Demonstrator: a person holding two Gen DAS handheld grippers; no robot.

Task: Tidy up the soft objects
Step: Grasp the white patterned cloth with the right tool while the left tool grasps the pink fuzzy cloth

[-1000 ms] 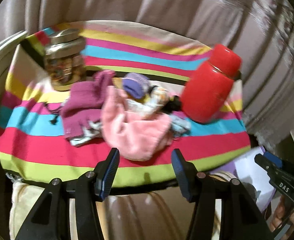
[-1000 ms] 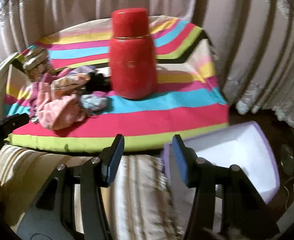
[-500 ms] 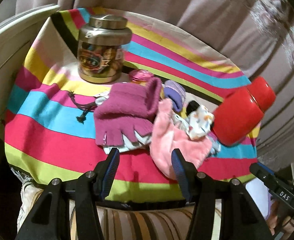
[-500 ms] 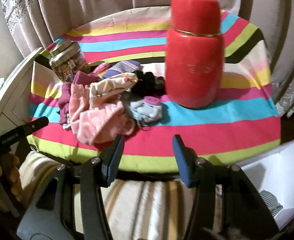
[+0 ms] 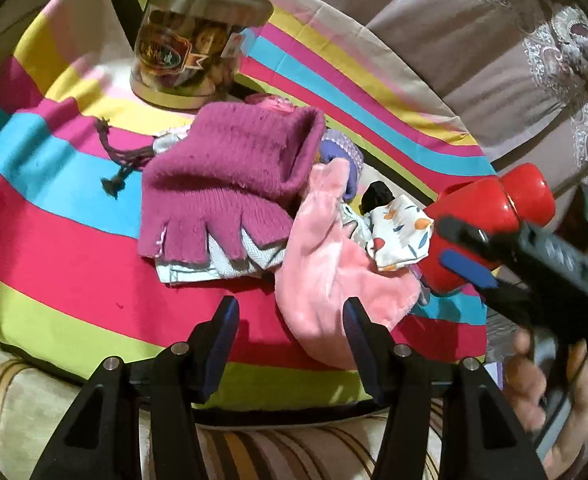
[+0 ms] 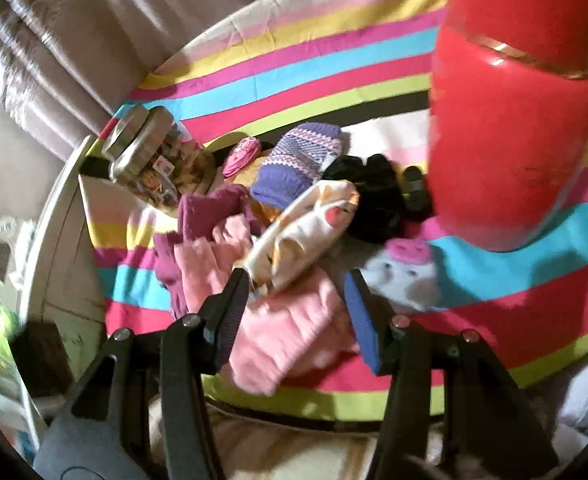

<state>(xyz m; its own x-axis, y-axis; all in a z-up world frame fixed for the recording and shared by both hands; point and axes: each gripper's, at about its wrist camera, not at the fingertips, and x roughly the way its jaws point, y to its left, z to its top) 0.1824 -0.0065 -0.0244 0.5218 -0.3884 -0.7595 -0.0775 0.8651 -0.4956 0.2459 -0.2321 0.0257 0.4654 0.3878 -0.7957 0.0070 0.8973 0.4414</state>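
Centrally on the striped cloth (image 5: 53, 248) covering the bench lies the heap of soft objects: a magenta knit glove (image 5: 221, 184) on top at left, a pink plush piece (image 5: 334, 280) at the near edge, a white printed fabric (image 5: 398, 240), a purple patterned knit (image 6: 298, 160), something black (image 6: 374, 196) behind, and a small grey-white plush with pink top (image 6: 406, 272) toward the red container.

Containers: glass jar (image 5: 189, 52) with metal lid stands behind the heap, upright, filled with what look like wrapped items; contents not legible. Red lidded canister (image 6: 510, 128) stands right of the heap, closed, contents hidden.

Left hand-held gripper (image 5: 289, 320): jaws roughly half open, nothing between the pads; the pink plush lies just beyond and partly between the tips in view; contact cannot be told. Right hand-held gripper (image 6: 298, 292): likewise about half open, holding nothing, poised over the pink plush and the white printed fabric; touching or just above, cannot tell.

From the left wrist view the right hand-held gripper and the person's hand (image 5: 534, 380) appear at right edge, blurred. Right wrist view is motion-blurred; the canister top is cut off by the frame
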